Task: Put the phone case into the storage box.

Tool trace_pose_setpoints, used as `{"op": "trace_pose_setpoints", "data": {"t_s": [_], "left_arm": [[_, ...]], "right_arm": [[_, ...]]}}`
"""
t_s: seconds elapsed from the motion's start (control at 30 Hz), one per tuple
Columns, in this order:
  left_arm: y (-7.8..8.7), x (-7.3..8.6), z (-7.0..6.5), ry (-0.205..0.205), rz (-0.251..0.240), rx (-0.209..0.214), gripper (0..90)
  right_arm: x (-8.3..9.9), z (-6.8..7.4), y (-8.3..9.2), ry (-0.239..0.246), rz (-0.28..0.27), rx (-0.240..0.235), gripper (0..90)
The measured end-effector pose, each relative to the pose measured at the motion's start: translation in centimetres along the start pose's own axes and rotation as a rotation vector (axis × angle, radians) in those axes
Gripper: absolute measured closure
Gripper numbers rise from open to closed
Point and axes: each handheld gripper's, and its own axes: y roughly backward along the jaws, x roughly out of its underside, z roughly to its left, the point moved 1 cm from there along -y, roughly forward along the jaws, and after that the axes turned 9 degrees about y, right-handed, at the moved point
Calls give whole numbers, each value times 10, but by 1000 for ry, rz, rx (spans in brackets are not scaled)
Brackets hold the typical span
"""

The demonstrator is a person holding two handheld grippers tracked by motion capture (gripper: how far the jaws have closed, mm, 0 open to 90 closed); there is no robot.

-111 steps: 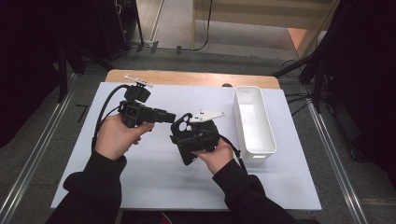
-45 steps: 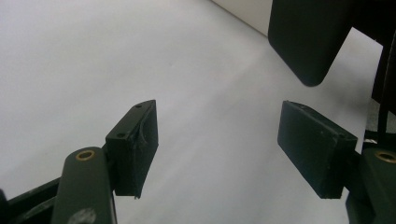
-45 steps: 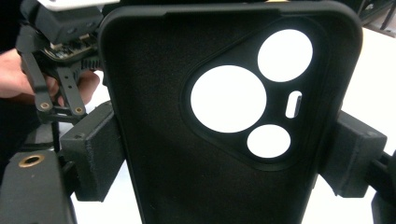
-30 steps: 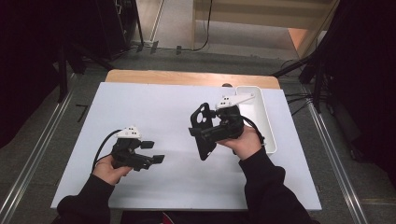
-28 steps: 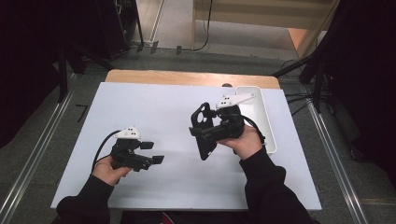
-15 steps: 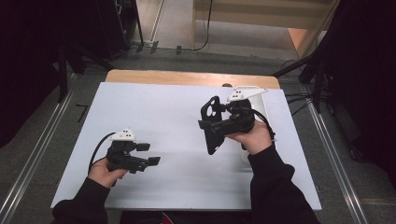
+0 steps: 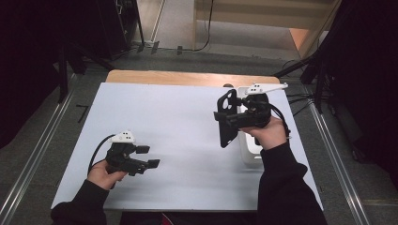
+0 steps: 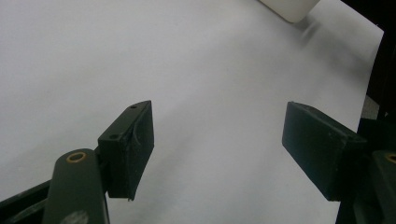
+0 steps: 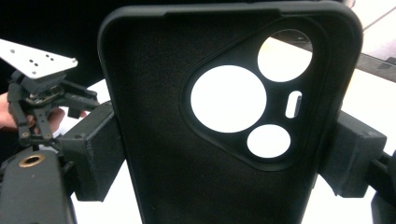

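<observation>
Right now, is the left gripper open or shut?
Open. In the left gripper view the left gripper has its two pads standing well apart, with nothing but bare white table between them.

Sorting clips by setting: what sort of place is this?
Likely a lab or recording setup, not a home: a white-topped table on a bare floor, floor rails, loose cables.

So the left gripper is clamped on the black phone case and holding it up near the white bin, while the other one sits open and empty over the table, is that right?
Not quite: the grippers are swapped. The right gripper is clamped on the black phone case, holding it up near the white bin, as the right gripper view shows. The left gripper sits open and empty over the table.
</observation>
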Motion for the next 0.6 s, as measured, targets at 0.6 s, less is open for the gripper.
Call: {"op": "trace_pose_setpoints", "data": {"t_s": [0.6], "left_arm": [[-2,1,2,1,8,-7,248]], "right_arm": [[11,-29,27,-60,-18,138,122]]}}
